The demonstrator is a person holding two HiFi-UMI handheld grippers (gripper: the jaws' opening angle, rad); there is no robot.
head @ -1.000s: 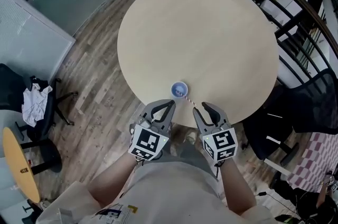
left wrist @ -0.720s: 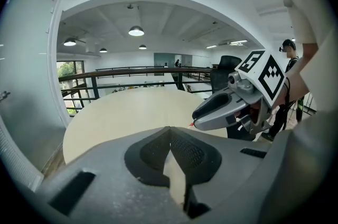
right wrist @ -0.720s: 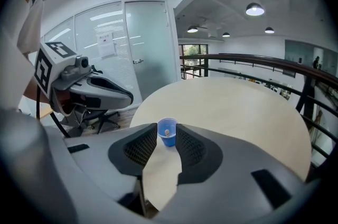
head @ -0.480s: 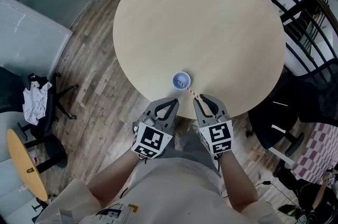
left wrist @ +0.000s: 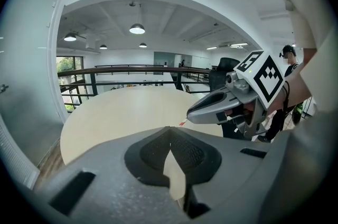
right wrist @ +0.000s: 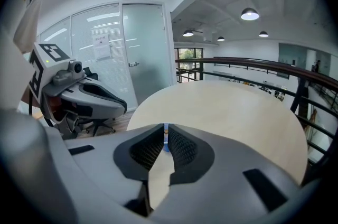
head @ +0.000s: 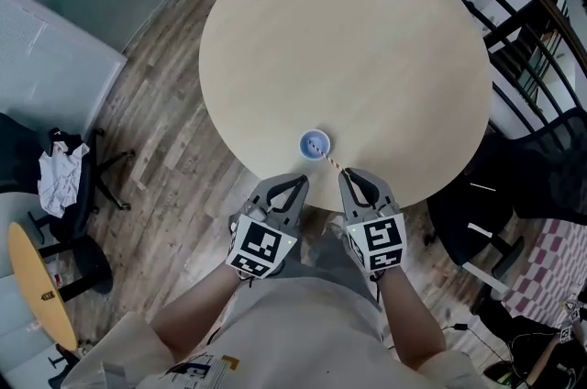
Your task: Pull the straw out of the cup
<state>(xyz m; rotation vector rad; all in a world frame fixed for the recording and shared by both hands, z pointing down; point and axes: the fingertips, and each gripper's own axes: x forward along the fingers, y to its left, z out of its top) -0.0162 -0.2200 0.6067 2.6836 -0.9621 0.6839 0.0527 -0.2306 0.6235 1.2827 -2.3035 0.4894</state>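
Observation:
A small blue cup (head: 314, 142) stands near the front edge of the round pale table (head: 367, 38). A red-and-white striped straw (head: 330, 161) leans out of it toward me. My right gripper (head: 346, 175) is at the straw's free end, its jaws closing to a thin slit on the straw. In the right gripper view the cup (right wrist: 165, 145) shows blue through the slit of that gripper (right wrist: 165, 130). My left gripper (head: 301, 180) hangs beside it off the table edge, shut and empty (left wrist: 169, 129). The left gripper view shows the straw's end (left wrist: 182, 123) at the right gripper's tip (left wrist: 189, 116).
A dark railing (head: 514, 2) curves behind the table. A black chair (head: 541, 167) stands at the right. Another chair with a crumpled cloth (head: 57, 176) and a small yellow table (head: 37, 277) stand at the left on the wood floor. A person (left wrist: 288, 54) stands far off.
The right gripper's jaws stood wide apart around the straw's end and have closed in on it. The left gripper stays shut beside it.

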